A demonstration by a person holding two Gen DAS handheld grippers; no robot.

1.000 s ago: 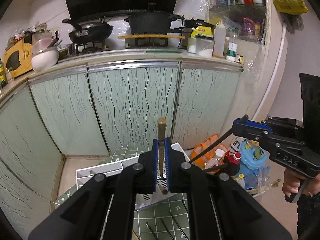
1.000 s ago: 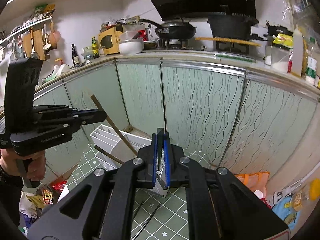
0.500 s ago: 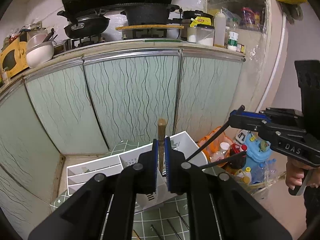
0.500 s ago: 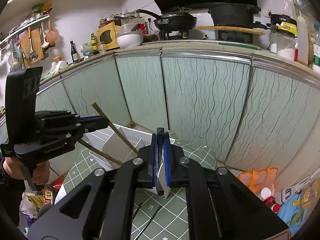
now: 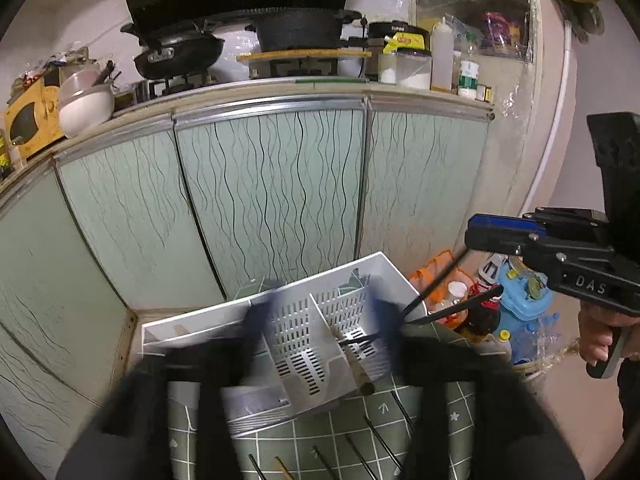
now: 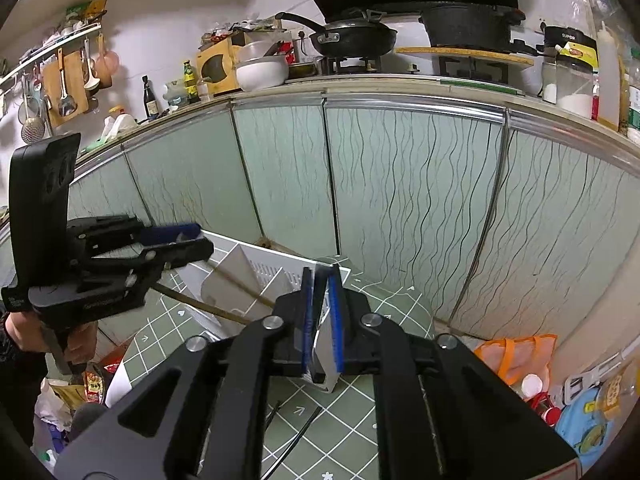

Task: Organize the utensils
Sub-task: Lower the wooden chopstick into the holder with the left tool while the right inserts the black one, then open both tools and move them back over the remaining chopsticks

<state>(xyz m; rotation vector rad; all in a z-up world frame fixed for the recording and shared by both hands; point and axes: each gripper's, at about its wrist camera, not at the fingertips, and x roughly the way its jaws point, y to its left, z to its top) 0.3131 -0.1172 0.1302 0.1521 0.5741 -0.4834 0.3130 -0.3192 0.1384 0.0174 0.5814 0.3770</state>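
Down on the green tiled mat [image 5: 352, 428], in front of the pale cabinet doors [image 5: 276, 200], I see the white utensil caddy [image 5: 304, 332] lying tipped toward me with its slotted compartments facing up. My left gripper [image 5: 320, 312] is smeared with motion blur, but its blue pads [image 5: 260, 312] stand far apart, so it is released and grips nothing. One wooden chopstick [image 5: 354, 360] lies slanted inside the caddy's right-hand compartment, its near end poking over the lower edge. From the right wrist view, two brown sticks cross the caddy, though I cannot tell how deep they sit. My right gripper [image 6: 323, 296] has its pads drawn close together. In the left view, the black chopsticks [image 5: 434, 288] run from its tips down to the caddy's right corner, so I read it as clenched on them. Several loose black chopsticks [image 5: 360, 456] lie on the mat just below the caddy.
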